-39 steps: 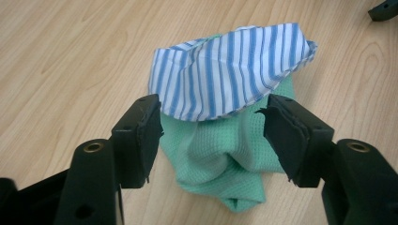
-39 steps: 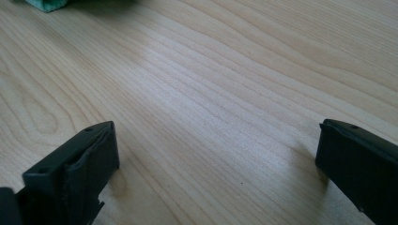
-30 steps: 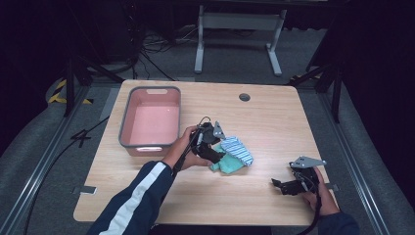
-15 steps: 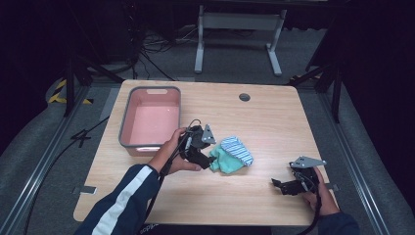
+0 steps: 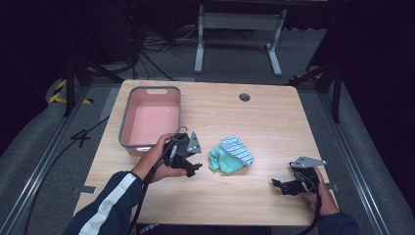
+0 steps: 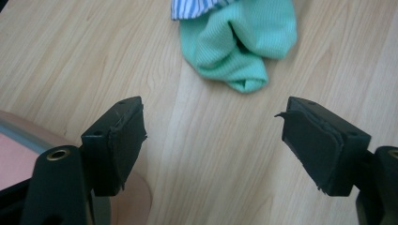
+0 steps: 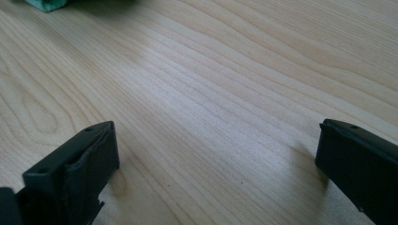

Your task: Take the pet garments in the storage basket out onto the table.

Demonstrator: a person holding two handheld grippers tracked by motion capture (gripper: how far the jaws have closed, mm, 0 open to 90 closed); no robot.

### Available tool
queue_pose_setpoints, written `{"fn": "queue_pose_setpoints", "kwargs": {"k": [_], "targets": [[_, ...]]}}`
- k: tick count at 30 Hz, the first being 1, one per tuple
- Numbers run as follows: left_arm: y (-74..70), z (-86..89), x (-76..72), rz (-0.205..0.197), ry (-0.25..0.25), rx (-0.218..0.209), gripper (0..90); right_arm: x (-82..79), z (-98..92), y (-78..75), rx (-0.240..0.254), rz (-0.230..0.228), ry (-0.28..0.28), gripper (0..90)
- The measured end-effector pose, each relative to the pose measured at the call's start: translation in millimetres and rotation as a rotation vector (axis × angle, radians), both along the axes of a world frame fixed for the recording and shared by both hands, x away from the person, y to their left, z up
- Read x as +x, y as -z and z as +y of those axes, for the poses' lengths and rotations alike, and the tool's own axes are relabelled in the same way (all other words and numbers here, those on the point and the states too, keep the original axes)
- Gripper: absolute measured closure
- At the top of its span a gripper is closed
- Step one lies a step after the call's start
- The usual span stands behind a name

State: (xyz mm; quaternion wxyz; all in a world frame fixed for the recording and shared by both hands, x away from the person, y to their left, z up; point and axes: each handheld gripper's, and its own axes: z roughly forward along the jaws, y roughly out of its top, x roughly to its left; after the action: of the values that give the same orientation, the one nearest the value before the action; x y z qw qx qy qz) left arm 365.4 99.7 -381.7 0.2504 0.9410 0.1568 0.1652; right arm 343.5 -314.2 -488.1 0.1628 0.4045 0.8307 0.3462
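Note:
A mint green sock [image 5: 221, 161] lies crumpled on the wooden table [image 5: 254, 117], with a blue-and-white striped sock [image 5: 238, 149] resting on its far side. My left gripper [image 5: 197, 160] sits just left of them, apart from the cloth. Its jaws have just been opening and stand open with nothing between them. In the left gripper view the green sock [image 6: 239, 47] and the striped sock [image 6: 192, 6] lie ahead of the left gripper [image 6: 213, 117]. My right gripper [image 5: 279, 187] rests open near the front right edge; in its own view the right gripper [image 7: 218, 136] frames bare wood.
A pink bin [image 5: 149, 117] with a grey rim stands at the table's left, close behind my left hand; its corner [image 6: 19, 164] shows beside the left jaw. A round cable hole [image 5: 244, 97] sits at the back. A green sock edge [image 7: 47, 3] is far ahead of the right gripper.
My left gripper has drawn back left from the socks toward the bin, leaving both socks on the table. The right gripper has stayed put.

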Motion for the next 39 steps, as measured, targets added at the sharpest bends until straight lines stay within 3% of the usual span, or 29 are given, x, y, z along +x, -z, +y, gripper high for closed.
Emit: {"fn": "queue_pose_setpoints", "kwargs": {"k": [16, 22, 30, 39], "targets": [[5.6, 40.9, -21.7, -0.015, -0.002, 0.035, 23.8, 0.0, 0.0, 0.0, 0.000, 0.000, 0.000, 0.0], [15.4, 60.9, -27.8, -0.001, -0.029, 0.065, 23.6, -0.1, -0.1, 0.0, 0.000, -0.001, 0.000, 0.0], [30.6, 90.3, -35.0, 0.015, -0.081, 0.057, 22.9, -0.2, -0.1, 0.1, 0.000, -0.001, 0.001, 0.0], [47.4, 116.0, -40.0, 0.023, -0.096, 0.064, 20.2, -0.1, -0.1, 0.1, 0.000, -0.001, 0.001, 0.0]]}}
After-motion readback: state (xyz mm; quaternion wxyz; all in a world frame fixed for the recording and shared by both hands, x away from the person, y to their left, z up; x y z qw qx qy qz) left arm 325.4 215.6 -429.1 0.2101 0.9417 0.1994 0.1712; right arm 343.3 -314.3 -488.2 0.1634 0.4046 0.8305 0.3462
